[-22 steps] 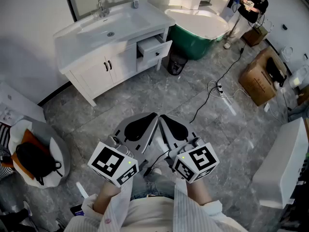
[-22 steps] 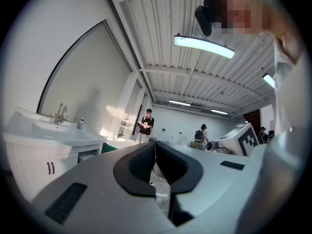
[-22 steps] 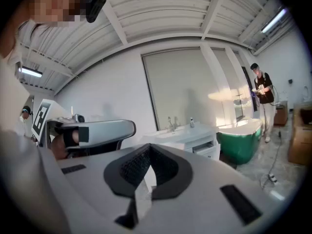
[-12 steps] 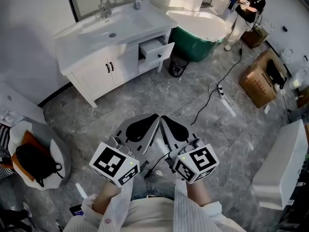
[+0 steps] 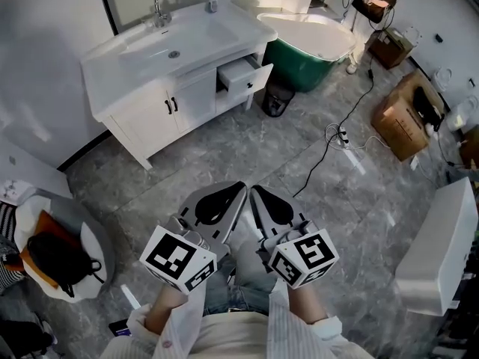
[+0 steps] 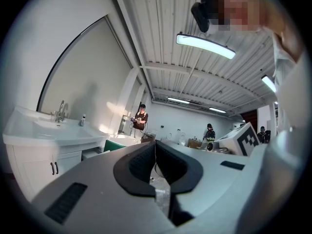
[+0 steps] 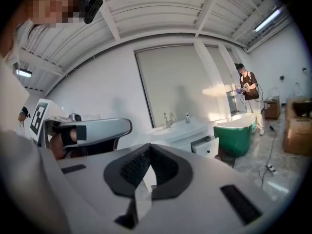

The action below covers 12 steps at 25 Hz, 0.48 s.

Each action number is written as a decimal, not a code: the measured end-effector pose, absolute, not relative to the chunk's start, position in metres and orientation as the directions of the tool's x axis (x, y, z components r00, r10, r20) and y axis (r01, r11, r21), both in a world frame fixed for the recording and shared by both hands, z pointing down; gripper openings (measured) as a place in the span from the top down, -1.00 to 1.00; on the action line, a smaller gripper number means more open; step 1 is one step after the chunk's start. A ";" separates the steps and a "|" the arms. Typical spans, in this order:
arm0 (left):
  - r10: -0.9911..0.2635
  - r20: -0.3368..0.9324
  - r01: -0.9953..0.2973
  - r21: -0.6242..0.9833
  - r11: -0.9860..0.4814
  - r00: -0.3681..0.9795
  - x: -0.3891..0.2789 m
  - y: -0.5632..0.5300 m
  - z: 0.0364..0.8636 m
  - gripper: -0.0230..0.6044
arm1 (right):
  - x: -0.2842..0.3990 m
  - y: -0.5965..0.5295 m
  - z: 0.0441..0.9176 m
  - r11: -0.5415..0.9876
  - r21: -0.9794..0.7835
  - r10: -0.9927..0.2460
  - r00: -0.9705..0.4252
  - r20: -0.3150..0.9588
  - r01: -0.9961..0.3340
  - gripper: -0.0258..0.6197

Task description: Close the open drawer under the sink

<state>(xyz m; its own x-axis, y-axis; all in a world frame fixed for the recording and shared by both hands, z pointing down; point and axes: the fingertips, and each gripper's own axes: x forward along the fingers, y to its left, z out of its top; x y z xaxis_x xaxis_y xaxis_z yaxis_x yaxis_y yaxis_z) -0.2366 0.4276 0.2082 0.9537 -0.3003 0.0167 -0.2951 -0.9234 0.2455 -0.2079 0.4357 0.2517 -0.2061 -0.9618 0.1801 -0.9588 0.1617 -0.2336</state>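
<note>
Head view: my left gripper [image 5: 238,193] and right gripper [image 5: 256,194] sit side by side at lower centre of the frame, over grey marbled floor tiles [image 5: 224,152]. Up in the upper left stands the white sink cabinet [image 5: 150,111]. There's the open white drawer [image 5: 243,75], jutting out at the cabinet's right end, just left of the green bathtub [image 5: 303,58] and well apart from both tools.

Left gripper view: the jaws are clenched, black pads meeting at the tips with nothing between them. The cabinet fills the left edge, and the drawer is only a sliver under its countertop.

Right gripper view: these jaws are pressed together too, and empty. The drawer shows right of centre, pulled out, with the bathtub just to its right.
</note>
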 end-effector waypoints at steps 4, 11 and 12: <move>-0.305 0.022 -0.301 0.250 -0.920 0.952 -0.239 0.419 0.210 0.87 | -0.206 0.430 0.255 0.148 -0.236 -0.961 -0.196 0.195 -0.960 0.89; -0.302 0.026 -0.298 0.259 -0.919 0.953 -0.225 0.395 0.219 0.87 | -0.183 0.409 0.265 0.117 -0.241 -0.962 -0.171 0.213 -0.963 0.89; -0.302 0.024 -0.298 0.256 -0.919 0.953 -0.220 0.390 0.218 0.87 | -0.178 0.404 0.266 0.117 -0.243 -0.962 -0.171 0.212 -0.963 0.89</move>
